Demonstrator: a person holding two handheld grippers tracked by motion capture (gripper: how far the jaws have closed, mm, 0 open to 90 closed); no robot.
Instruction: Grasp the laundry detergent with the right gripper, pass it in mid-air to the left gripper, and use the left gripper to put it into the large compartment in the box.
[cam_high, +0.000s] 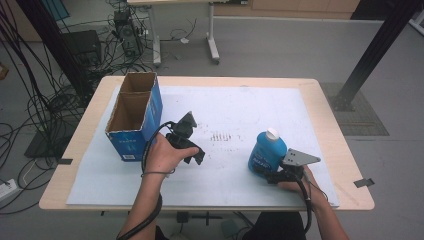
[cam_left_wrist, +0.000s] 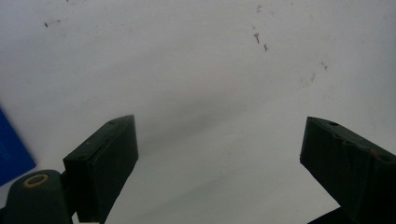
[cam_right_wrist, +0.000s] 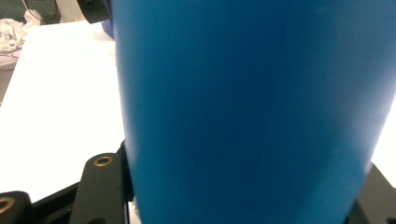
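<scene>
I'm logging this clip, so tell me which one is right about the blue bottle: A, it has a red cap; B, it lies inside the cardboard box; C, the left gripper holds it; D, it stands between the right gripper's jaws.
D: the blue bottle stands upright on the table, white cap up, with the right gripper closed around its lower body; the right gripper view shows it between the jaws.

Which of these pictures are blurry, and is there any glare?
High view: fairly sharp, even light, no strong glare. Left gripper view: soft, the sheet hazy beyond the open left claw. Right gripper view: the blue bottle is so close it is out of focus.
</scene>
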